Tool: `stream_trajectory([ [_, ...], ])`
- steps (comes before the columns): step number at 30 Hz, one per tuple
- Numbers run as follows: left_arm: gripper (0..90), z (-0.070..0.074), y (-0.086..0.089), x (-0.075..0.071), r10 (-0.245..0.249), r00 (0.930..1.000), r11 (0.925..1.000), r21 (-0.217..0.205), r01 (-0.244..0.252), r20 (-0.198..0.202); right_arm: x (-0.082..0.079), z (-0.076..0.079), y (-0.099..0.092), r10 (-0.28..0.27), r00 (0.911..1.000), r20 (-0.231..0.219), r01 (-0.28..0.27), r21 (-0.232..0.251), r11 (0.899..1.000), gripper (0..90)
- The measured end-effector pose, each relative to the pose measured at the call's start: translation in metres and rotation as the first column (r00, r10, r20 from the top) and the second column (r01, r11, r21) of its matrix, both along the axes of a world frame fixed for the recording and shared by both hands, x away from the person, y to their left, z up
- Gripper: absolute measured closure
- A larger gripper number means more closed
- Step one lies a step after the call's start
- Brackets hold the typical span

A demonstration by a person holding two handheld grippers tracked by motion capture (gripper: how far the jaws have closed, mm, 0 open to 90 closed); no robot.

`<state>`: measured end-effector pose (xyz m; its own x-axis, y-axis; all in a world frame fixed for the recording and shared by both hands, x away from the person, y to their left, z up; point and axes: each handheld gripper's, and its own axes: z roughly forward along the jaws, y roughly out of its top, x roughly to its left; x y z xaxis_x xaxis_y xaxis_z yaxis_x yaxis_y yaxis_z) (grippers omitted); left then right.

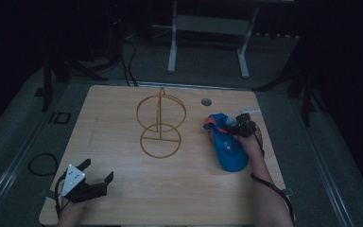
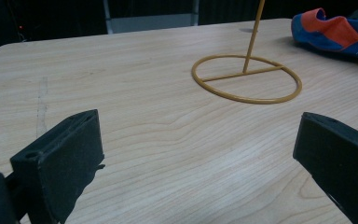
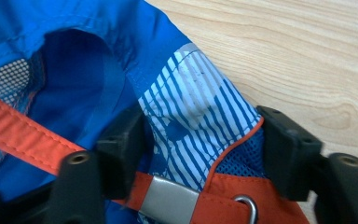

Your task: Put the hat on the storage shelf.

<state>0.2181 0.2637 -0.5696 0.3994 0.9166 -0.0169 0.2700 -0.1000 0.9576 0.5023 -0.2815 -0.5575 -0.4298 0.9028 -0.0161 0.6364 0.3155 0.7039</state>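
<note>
Two grippers on a wooden table (image 1: 123, 189): right gripper (image 3: 200, 140) has a fold of the blue-and-orange cap (image 1: 227, 142) between its jaws, pads at the cloth, grip not confirmed. Cap lies right of the yellow wire stand (image 1: 160, 125). Left gripper (image 1: 94, 177) sits wide open, empty, at the near left edge.

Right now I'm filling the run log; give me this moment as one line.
right gripper: around blue cap's striped fold, grip unclear | left gripper: open, over bare table | wire stand: upright, untouched
</note>
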Motion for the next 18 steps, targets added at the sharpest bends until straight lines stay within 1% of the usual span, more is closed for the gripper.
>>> stream_trajectory([
  [2, 1.8, 0.0, 0.0, 0.0, 0.0, 1.0, 1.0, 0.001, 0.0, 0.0, -0.001, 0.001, 0.002, 0.006, 1.0, -0.004, -0.006, -0.003, 1.0, 44.3],
  [5, 1.8, 0.0, 0.0, 0.0, -0.001, 1.0, 1.0, 0.003, 0.001, -0.001, -0.003, 0.003, 0.005, 0.026, 0.9997, -0.004, -0.026, -0.007, 1.0, 59.1],
  [7, 1.8, 0.0, 0.0, 0.0, -0.001, 1.0, 1.0, 0.001, 0.001, 0.001, -0.004, 0.003, 0.008, 0.049, 0.9988, -0.007, -0.049, -0.01, 0.999, 69.9],
  [9, 1.8, 0.0, 0.0, -0.001, -0.001, 1.0, 1.0, -0.004, 0.001, 0.006, -0.005, 0.005, 0.012, 0.068, 0.9976, -0.016, -0.068, -0.025, 0.997, 78.4],
  [12, 1.8, 0.001, 0.001, -0.001, 0.005, 0.9999, 1.0, -0.008, -0.005, 0.012, -0.006, 0.007, 0.018, 0.079, 0.9967, -0.02, -0.08, -0.076, 0.994, 82.0],
  [13, 1.8, 0.001, 0.002, -0.001, 0.005, 0.9999, 0.9999, -0.011, -0.005, 0.014, -0.007, 0.008, 0.019, 0.078, 0.9968, -0.018, -0.079, -0.08, 0.994, 82.4],
  [15, 1.8, 0.001, 0.002, -0.001, 0.008, 0.9999, 0.9999, -0.013, -0.008, 0.013, -0.01, 0.012, 0.018, 0.068, 0.9976, -0.005, -0.069, -0.051, 0.996, 82.9],
  [18, 1.8, 0.001, 0.002, -0.001, 0.005, 0.9999, 0.9998, -0.018, -0.005, 0.013, -0.018, 0.022, 0.017, 0.062, 0.9975, 0.032, -0.062, -0.02, 0.998, 83.2],
])
